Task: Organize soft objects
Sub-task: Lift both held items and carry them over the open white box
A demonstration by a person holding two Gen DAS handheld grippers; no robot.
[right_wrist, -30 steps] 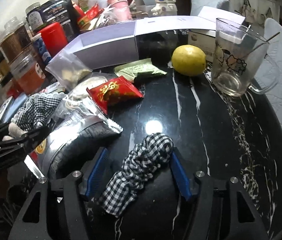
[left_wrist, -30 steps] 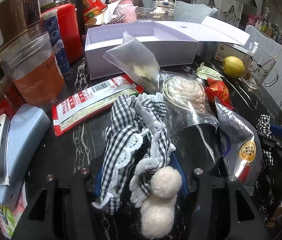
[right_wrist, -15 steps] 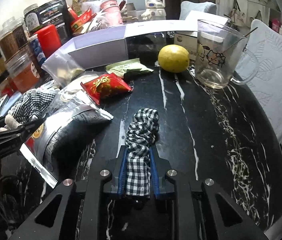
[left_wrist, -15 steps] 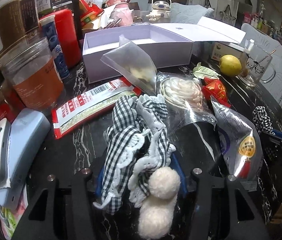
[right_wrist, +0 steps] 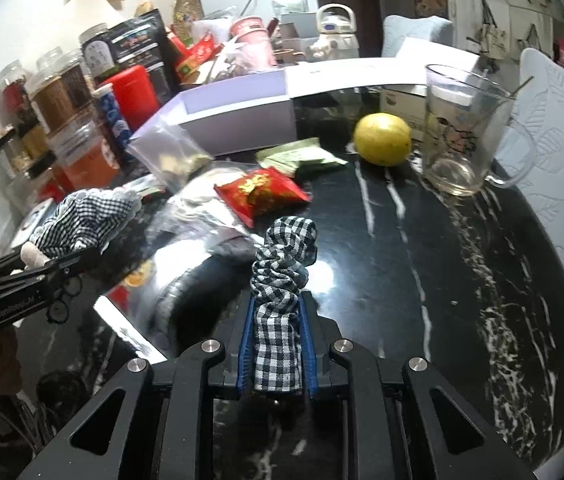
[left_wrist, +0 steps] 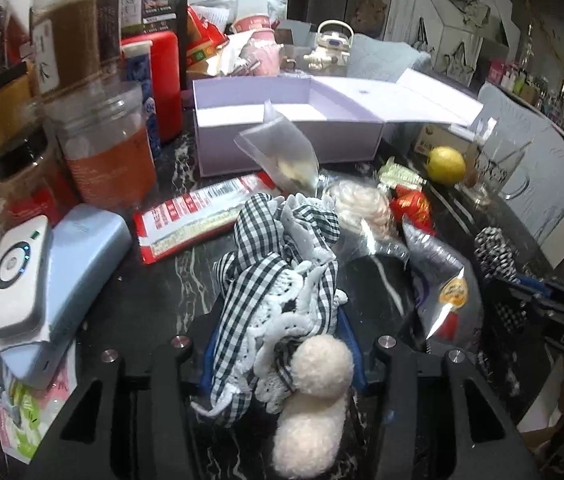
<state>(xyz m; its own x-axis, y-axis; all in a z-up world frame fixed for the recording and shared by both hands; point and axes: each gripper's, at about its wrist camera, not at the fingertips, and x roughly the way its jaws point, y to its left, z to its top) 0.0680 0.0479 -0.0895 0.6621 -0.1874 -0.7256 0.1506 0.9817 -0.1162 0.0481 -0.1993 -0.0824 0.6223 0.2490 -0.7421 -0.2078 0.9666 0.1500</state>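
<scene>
- Your left gripper (left_wrist: 277,344) has its jaws clenched on the checked lace cloth (left_wrist: 282,280), closing lately.
- Your right gripper (right_wrist: 275,356) grips the checked scrunchie (right_wrist: 284,264).
- Nothing lies in the lilac box (left_wrist: 282,136) yet; both pieces remain to be stowed.

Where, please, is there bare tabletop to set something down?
Bare black tabletop lies between the checked scrunchie, the lemon and the glass mug. Left of the red packet, bags and jars crowd it.
</scene>
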